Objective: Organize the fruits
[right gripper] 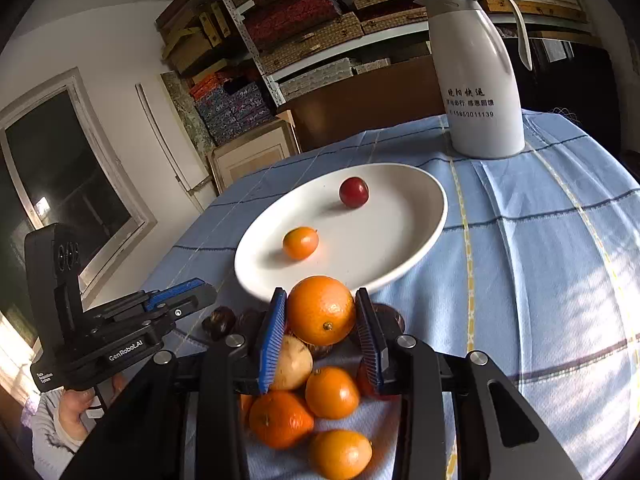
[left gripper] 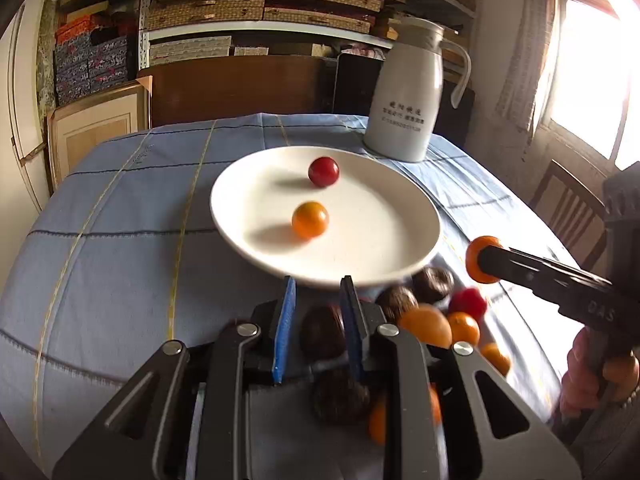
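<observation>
Orange, round and slightly dimpled, the mandarin [right gripper: 321, 310] sits clamped between the blue ribbed pads [right gripper: 272, 338] of the right gripper [right gripper: 321, 314], lifted above the fruit pile [right gripper: 320, 412]. White plate [right gripper: 404, 256] lies straight ahead of it, rim just beyond the fingertips, so I judge the coming move is a short push forward & a release over the glazed dish. Mandarin is near-spherical, no real long axis; stem dimple faces the camera.

On the plate already: a red cherry tomato [right gripper: 354, 192] and a small orange fruit [right gripper: 300, 243], well apart, both smooth, may roll.

Left gripper [left gripper: 318, 308] hangs w/ pads apart, nothing between them, above a dark wrinkled fruit [left gripper: 322, 332]; also near the plate edge.

Blue checked cloth [right gripper: 540, 260] covers the table; a white jug [right gripper: 480, 80] stands behind the plate.
</observation>
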The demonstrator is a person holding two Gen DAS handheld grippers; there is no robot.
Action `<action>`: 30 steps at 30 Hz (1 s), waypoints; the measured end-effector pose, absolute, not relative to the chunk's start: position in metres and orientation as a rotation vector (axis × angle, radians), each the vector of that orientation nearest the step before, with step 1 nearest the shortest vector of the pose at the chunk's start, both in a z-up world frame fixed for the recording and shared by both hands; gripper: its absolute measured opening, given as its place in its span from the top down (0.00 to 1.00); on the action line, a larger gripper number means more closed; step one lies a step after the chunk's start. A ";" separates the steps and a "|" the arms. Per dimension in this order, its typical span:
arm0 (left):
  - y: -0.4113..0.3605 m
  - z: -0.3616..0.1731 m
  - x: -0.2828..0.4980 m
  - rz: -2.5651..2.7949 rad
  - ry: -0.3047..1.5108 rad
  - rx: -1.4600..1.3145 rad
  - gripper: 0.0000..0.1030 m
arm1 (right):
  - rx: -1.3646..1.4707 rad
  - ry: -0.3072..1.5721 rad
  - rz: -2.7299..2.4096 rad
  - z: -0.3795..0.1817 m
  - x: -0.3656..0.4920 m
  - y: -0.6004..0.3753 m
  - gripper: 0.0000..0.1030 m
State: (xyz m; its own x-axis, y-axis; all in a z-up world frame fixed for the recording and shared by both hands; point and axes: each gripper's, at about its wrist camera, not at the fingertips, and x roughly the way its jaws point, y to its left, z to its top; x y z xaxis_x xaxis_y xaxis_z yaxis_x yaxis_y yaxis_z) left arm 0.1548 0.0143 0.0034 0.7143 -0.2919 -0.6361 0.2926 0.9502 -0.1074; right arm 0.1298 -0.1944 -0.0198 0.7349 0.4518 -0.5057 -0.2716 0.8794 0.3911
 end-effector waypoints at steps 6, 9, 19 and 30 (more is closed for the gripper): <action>0.003 -0.002 0.203 -0.316 0.736 -0.028 0.78 | 0.297 0.669 0.377 -0.015 0.183 -0.180 0.66; 0.007 -0.010 0.215 -0.308 0.755 -0.037 0.76 | 0.279 0.686 0.385 -0.018 0.201 -0.171 0.66; 0.004 -0.016 0.217 -0.320 0.770 0.004 0.50 | 0.256 0.720 0.386 -0.030 0.211 -0.164 0.66; 0.028 -0.045 0.159 -0.206 0.833 0.200 0.40 | 0.300 0.699 0.412 -0.023 0.202 -0.171 0.66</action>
